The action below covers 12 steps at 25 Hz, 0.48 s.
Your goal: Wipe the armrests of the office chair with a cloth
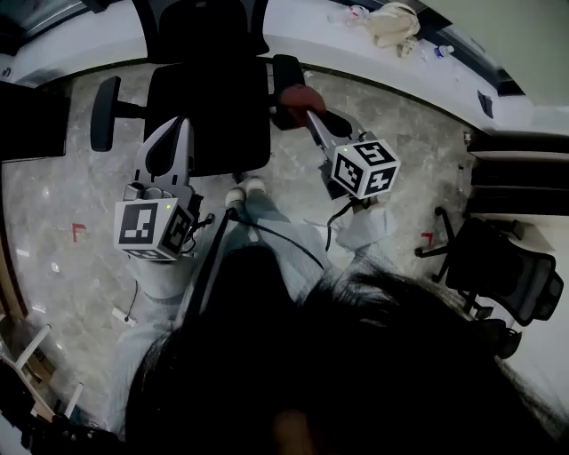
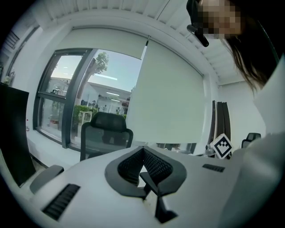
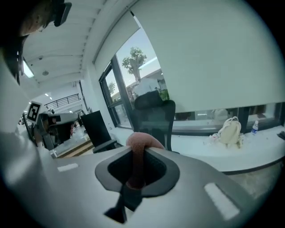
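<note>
Head view: right gripper (image 1: 308,110) clamped on reddish cloth (image 1: 298,96). Left gripper (image 1: 180,123) jaws together, nothing between, beside seat. Cloth at office chair (image 1: 209,115) armrest (image 1: 286,73); contact unconfirmed. Judged: wiping at this armrest; opposite armrest (image 1: 105,114) not attended. Floor (image 1: 53,195) grey, marbled; red tape mark (image 1: 78,231). Beyond: white ledge (image 1: 311,40), cream bag (image 1: 391,22), roller blind (image 3: 213,53).

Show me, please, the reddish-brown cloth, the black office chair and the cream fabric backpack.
reddish-brown cloth (image 3: 137,162): right gripper view, the strip pinched between the jaws.
black office chair (image 1: 209,115): head view, middle of the seat.
cream fabric backpack (image 3: 230,131): right gripper view, the bag's front.
</note>
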Each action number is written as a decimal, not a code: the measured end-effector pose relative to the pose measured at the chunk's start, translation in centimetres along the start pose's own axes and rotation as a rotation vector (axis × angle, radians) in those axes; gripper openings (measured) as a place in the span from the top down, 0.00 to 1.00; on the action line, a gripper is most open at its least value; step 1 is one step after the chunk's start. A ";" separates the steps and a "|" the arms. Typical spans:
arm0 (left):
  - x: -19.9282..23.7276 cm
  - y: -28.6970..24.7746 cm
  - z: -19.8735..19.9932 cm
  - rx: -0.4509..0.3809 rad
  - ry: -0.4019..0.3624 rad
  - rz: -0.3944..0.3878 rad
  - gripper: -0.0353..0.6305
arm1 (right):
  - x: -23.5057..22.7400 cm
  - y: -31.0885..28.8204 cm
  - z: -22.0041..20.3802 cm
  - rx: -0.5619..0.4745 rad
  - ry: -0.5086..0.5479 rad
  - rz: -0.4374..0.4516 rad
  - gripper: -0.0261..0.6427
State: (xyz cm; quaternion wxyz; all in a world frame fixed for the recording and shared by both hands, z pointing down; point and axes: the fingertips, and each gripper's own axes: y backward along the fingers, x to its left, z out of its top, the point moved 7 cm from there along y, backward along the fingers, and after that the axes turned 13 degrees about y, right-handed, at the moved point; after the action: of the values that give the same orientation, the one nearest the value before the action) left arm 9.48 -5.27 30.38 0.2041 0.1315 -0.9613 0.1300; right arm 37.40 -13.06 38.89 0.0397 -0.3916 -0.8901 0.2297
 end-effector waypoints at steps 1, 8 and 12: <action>-0.2 0.2 0.6 -0.012 -0.002 -0.002 0.94 | 0.2 0.7 1.2 -0.035 0.003 -0.005 0.92; -0.8 0.9 2.8 -0.069 -0.011 -0.007 0.94 | 1.2 4.0 6.1 -0.182 0.012 -0.019 0.92; -0.9 1.4 3.2 -0.085 -0.011 0.009 0.94 | 1.7 5.1 7.0 -0.219 0.011 -0.025 0.92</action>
State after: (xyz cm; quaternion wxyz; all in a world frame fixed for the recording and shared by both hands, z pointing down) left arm 8.65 -4.81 26.88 0.2036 0.1192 -0.9677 0.0893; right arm 37.96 -11.52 30.27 0.0043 -0.3838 -0.9145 0.1282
